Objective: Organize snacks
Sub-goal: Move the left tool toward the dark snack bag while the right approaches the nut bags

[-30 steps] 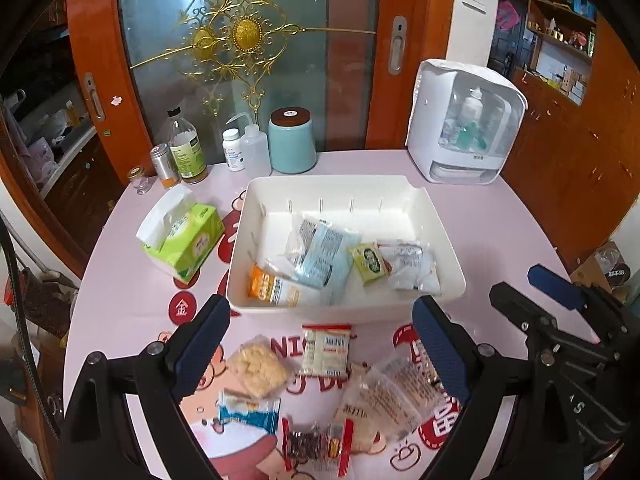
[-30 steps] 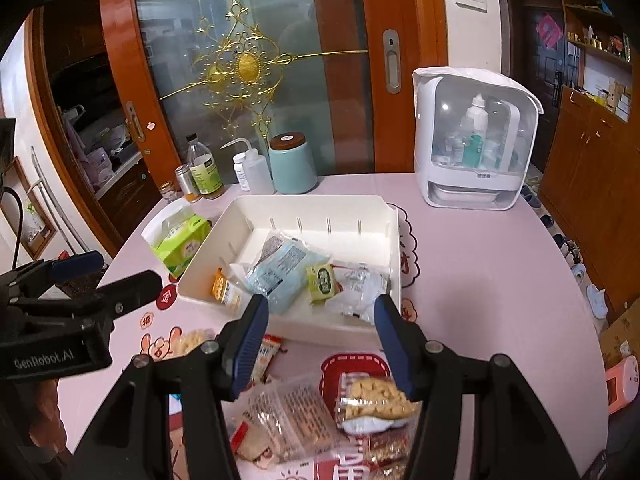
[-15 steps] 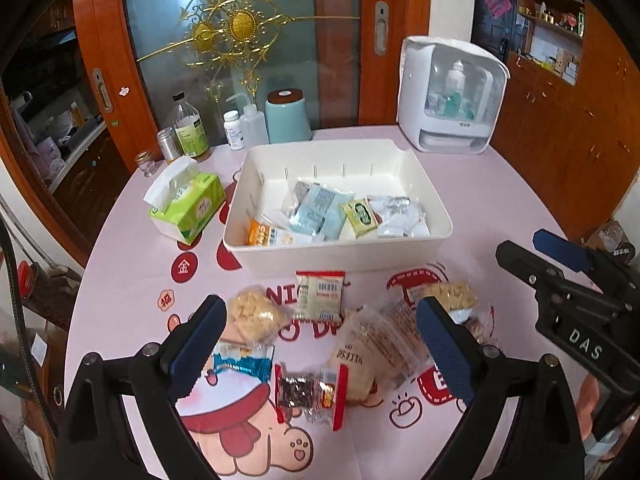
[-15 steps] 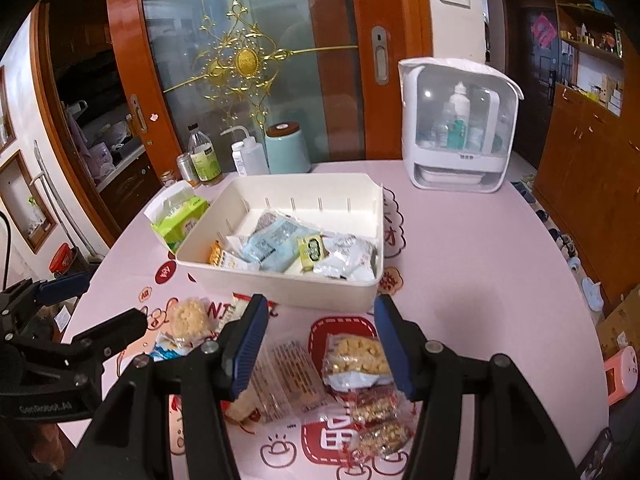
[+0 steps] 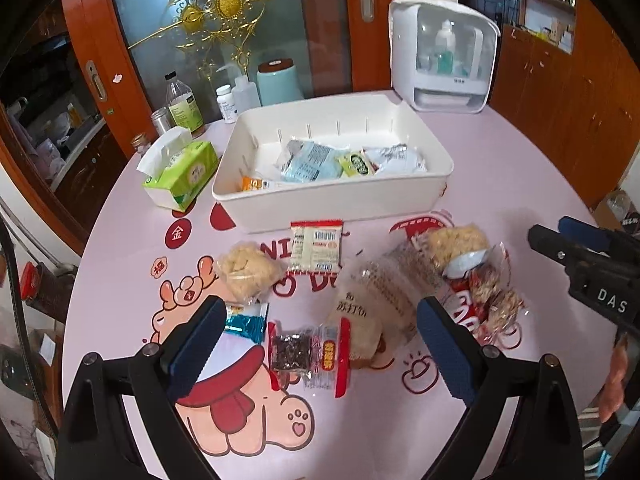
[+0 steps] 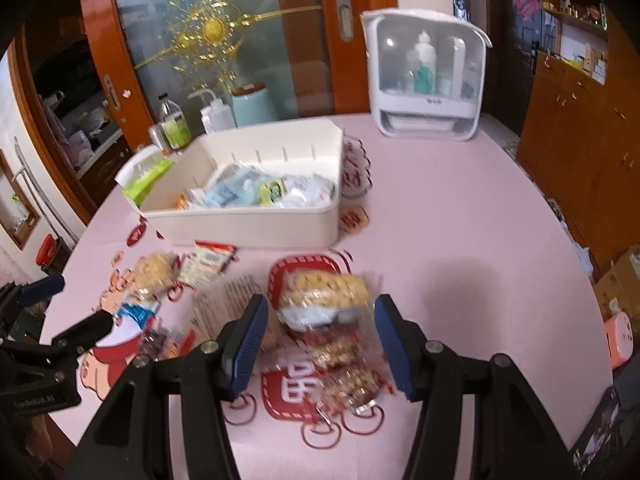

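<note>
Both tongs are spread apart and hold nothing. The left tongs [image 5: 316, 344] hang over loose snack packets on the pink counter [image 5: 500, 168], a dark packet [image 5: 290, 350] between their tips. The right tongs [image 6: 318, 336] straddle a clear cracker bag [image 6: 326, 298]. Ahead of both sits one white bin [image 5: 332, 204] holding several packets. Right of the right tongs the counter lies bare to its edge.

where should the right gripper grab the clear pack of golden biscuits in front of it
Right gripper is open. Come down from above and pinch the puffy middle of the clear pack of golden biscuits across its short width: it lies flat, long side left-right, between the open fingers.
</note>
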Demonstrator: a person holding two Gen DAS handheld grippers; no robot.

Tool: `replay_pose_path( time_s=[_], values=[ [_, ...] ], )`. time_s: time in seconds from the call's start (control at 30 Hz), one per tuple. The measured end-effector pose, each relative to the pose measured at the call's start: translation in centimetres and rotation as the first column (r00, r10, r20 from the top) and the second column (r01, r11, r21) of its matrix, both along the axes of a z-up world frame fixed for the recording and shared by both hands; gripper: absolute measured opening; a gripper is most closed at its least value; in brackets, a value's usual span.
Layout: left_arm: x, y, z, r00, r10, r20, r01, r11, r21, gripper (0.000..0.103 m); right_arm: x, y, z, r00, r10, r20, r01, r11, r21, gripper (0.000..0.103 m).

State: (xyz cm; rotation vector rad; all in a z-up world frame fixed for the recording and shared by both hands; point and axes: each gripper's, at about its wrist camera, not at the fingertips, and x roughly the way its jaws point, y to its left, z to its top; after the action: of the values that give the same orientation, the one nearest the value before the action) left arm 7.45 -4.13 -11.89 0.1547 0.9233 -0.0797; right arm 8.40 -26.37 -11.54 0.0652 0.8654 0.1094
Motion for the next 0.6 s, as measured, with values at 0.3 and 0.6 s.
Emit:
replay_pose_path(
  time_s=[0.3, 0.6],
  values=[
    [0.0, 1.3, -3.9, 0.994, 0.042, -0.1, -0.043, 0.999, -0.007, 0.095, -1.1, -2.0, -3.9, 0.994, -0.045, -0.094, 0.044, 0.999, -0.017, 0.056],
    [0.0, 2.8, -6.5, 0.982, 0.08, -0.169, -0.079, 0.997, 0.013, 0.095, -2.1, -3.9, -5.8, 0.989, -0.056, -0.136, 0.06, 0.998, 0.03, 0.07]
  ],
)
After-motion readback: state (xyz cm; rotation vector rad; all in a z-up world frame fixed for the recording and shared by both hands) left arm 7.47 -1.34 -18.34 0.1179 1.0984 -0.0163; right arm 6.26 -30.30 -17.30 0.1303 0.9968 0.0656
